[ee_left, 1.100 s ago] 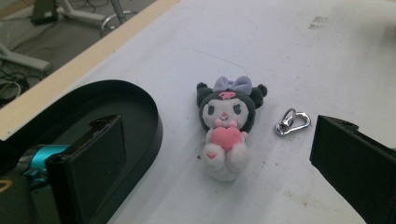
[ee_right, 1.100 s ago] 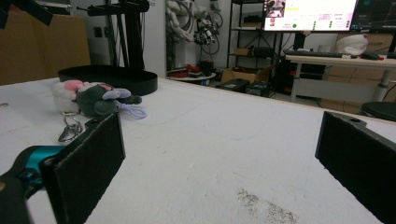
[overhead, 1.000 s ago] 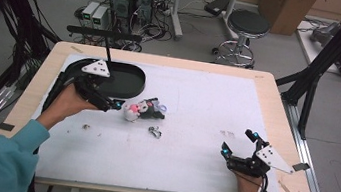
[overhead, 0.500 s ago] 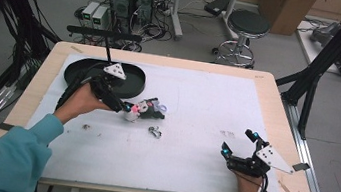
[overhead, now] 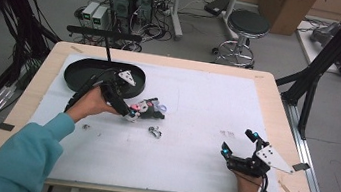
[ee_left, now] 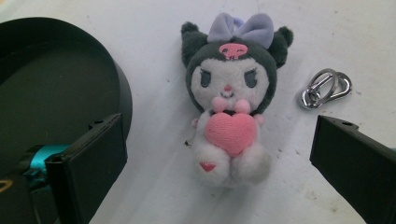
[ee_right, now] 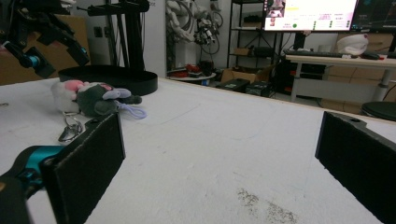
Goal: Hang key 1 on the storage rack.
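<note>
Over at the left side of the table point(overhead: 269, 97), a black oval tray point(overhead: 76, 74) sits near the far edge on the white mat. Just in front of it, the person's left hand point(overhead: 87, 106) holds the left gripper point(overhead: 131, 116) low over the mat, its nose pointed at a small plush toy point(overhead: 146, 109). In the left gripper view the jaws are spread wide, one standing beside the tray's wall and the other out past a metal clasp point(ee_left: 325, 87), and the plush toy point(ee_left: 230, 98) lies on its back in the space between them, touched by neither. The toy has a dark hood with a lilac bow, a white face and a pink heart on its chest. I cannot tell how far above the mat the jaws are.

The metal clasp point(overhead: 155, 132) lies just beside the toy, on the side nearer the person. A smaller metal bit point(overhead: 86, 126) lies on the mat near the person's left wrist.

Well apart from all that, at the near right corner of the table, the right hand point(overhead: 247, 187) rests with the right gripper point(overhead: 238, 147) low on the mat. Its jaws also stand wide apart with nothing between them. The right gripper view looks across the bare mat toward the plush toy point(ee_right: 91, 99) and the tray point(ee_right: 112, 77) far off at its left.
</note>
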`<state>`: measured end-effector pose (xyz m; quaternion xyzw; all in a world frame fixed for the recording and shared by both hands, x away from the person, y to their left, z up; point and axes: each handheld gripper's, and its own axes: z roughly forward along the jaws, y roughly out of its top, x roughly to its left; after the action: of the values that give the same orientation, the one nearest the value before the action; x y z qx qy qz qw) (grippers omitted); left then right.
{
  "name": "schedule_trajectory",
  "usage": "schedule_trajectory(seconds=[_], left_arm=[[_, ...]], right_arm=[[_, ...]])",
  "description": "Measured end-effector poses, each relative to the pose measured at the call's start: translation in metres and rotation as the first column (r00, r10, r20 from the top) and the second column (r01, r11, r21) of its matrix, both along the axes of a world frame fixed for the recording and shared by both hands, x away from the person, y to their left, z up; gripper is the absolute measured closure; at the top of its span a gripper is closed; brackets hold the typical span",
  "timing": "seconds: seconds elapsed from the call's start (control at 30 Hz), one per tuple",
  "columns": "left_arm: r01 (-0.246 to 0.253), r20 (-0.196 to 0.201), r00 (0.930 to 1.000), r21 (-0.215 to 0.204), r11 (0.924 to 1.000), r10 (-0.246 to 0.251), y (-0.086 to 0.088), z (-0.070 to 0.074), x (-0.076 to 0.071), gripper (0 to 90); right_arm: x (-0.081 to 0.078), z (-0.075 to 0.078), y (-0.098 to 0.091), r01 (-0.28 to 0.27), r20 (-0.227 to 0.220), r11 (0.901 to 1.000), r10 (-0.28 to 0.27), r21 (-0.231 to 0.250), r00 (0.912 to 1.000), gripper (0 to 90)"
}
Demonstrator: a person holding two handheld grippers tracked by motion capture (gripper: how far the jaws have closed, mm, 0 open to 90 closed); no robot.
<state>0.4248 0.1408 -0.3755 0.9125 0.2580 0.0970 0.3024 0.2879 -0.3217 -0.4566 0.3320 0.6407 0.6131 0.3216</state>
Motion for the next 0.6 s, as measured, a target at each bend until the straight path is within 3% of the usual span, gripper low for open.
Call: schedule_trajectory(seconds=[0.3,0.6], left_arm=[[0.009,-0.044,0.9990,0.030,0.9995,-0.008,-0.007,-0.012,0.004,4.4],[0.036,-0.058,0.9978,0.065,0.9972,-0.033,-0.014,-0.020,0.005,4.5]], right_arm=[[0.000,0.000,0.000,0.001,0.001,1.0000,-0.001,0.000,1.0000,0.6],[0.000,0.000,0.000,-0.004,-0.001,1.0000,0.004,0.002,1.0000,0.6]])
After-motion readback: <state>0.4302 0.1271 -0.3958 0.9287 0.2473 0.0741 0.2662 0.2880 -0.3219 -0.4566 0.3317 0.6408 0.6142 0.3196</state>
